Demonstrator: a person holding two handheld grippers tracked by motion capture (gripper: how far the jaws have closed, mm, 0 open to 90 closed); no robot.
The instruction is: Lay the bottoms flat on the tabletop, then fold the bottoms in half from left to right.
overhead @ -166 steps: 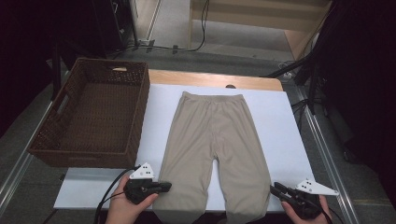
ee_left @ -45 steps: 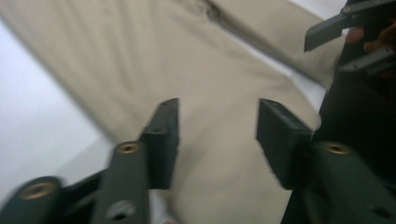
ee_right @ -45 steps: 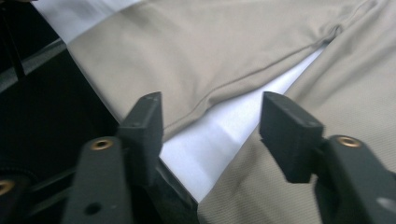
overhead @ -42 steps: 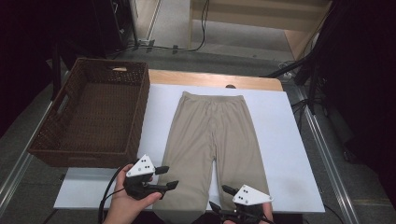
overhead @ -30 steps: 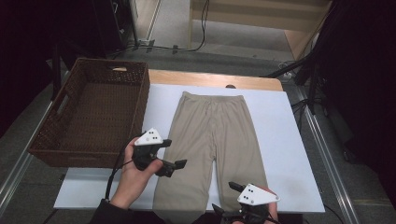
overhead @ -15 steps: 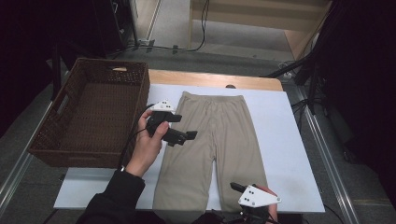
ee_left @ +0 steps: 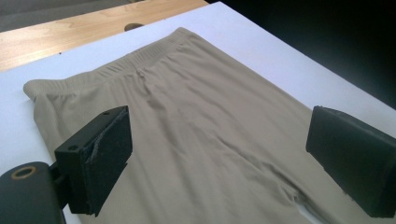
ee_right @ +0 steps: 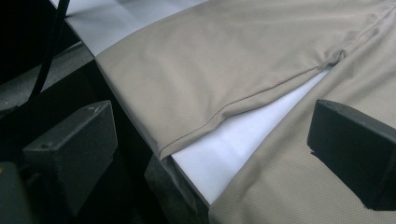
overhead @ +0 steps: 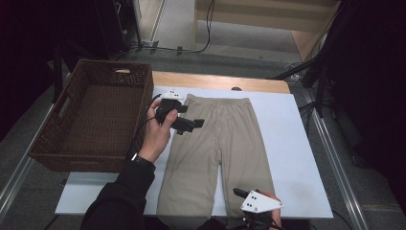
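Beige pants point(overhead: 225, 139) lie flat on a white sheet point(overhead: 292, 129), waistband at the far end and legs toward me. My left gripper point(overhead: 190, 124) hovers over the left hip just below the waistband, jaws open with nothing between them; in the left gripper view the gripper point(ee_left: 224, 158) looks across the pants point(ee_left: 201, 121) toward the elastic band. My right gripper point(overhead: 238, 192) is at the near edge by the right leg's hem. Its jaws have just been opening and now stand open point(ee_right: 219, 154) above the gap between the two legs point(ee_right: 233, 60), gripping nothing.
A brown wicker basket point(overhead: 76, 162) stands to the left of the sheet, close beside my left hand. A strip of wooden tabletop point(overhead: 215, 81) shows beyond the waistband. Dark floor and cables lie behind the table.
My left hand has travelled away from me along the left leg, from near the hem up to the hip by the waistband. The right gripper has stayed at the near edge.
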